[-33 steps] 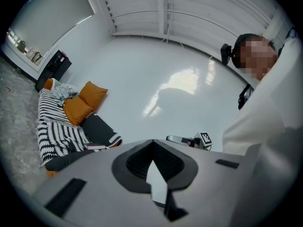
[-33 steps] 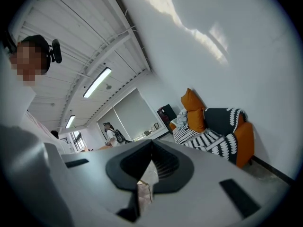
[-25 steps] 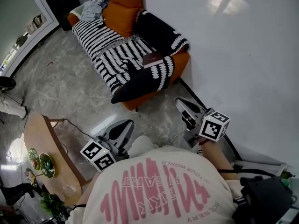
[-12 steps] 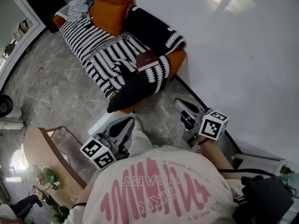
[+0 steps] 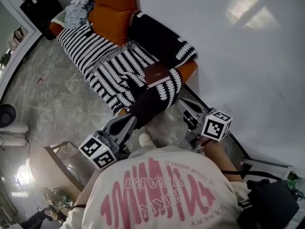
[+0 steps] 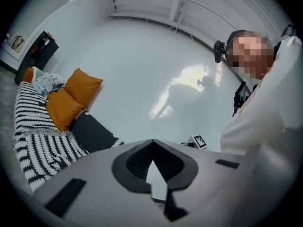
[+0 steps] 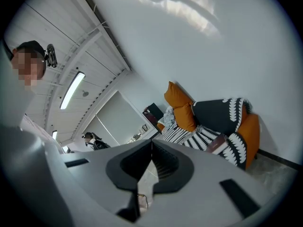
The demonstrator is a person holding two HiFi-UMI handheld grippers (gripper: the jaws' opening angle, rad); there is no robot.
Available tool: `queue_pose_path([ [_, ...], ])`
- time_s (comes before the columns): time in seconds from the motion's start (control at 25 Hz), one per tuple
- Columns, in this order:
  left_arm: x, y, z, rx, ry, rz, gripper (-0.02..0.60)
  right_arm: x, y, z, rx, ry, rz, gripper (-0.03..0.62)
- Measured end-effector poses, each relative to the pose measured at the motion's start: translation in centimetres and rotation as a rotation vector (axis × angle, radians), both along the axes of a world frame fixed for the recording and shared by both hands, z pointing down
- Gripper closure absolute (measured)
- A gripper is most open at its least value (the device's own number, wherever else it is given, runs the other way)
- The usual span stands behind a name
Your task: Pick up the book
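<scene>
A dark red book (image 5: pixel 156 74) lies flat on the black-and-white striped blanket (image 5: pixel 114 61) at the near end of an orange sofa (image 5: pixel 188 70). My left gripper (image 5: pixel 128 122) hangs over the floor just short of the sofa, jaws shut and empty. My right gripper (image 5: pixel 182 104) is beside the sofa's near corner, close to the wall, also shut and empty. In the right gripper view the book (image 7: pixel 218 144) shows ahead to the right, beyond the shut jaw tips (image 7: pixel 151 142). The left gripper view shows shut tips (image 6: pixel 152 142) and the sofa (image 6: pixel 47 126), not the book.
Orange cushions (image 5: pixel 112 8) and a heap of clothes (image 5: pixel 78 11) sit at the sofa's far end, next to a black cabinet (image 5: pixel 38 4). A white wall (image 5: pixel 248 56) runs along the right. A wooden table (image 5: pixel 45 168) stands at lower left. My shoe (image 5: pixel 145 139) is on the marble floor.
Both grippers have moved toward the sofa, and the book now lies much nearer to them. The wooden table has slid back toward the lower left. Both jaws stay shut.
</scene>
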State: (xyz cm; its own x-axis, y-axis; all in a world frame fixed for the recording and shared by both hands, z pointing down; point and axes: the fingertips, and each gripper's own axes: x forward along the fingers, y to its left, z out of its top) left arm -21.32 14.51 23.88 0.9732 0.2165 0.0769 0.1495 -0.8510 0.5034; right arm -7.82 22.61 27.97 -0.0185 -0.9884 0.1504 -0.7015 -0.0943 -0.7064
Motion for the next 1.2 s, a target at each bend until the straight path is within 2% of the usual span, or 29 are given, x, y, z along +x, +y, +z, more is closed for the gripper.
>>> queue_pose_path([
  [0.44,3.4,-5.2,-0.6,0.022,0.024,0.051,0.574,2.7,-5.1,0.0,-0.007,0.022,0.023,0.585],
  [0.76,4.6,-6.3,0.5,0.015,0.025,0.059,0.574,4.2,-6.4,1.1,-0.030,0.022,0.018,0.585],
  [0.96,5.6,-6.7,0.6,-0.015,-0.001,0.015,0.574,6.3,-8.2,1.4,-0.059,0.006,-0.031,0.585],
  [1.2,7.2,-8.6,1.7,-0.029,-0.032,-0.118,0.574,8.7,-11.0,2.2,-0.079,-0.008,-0.158,0.585],
])
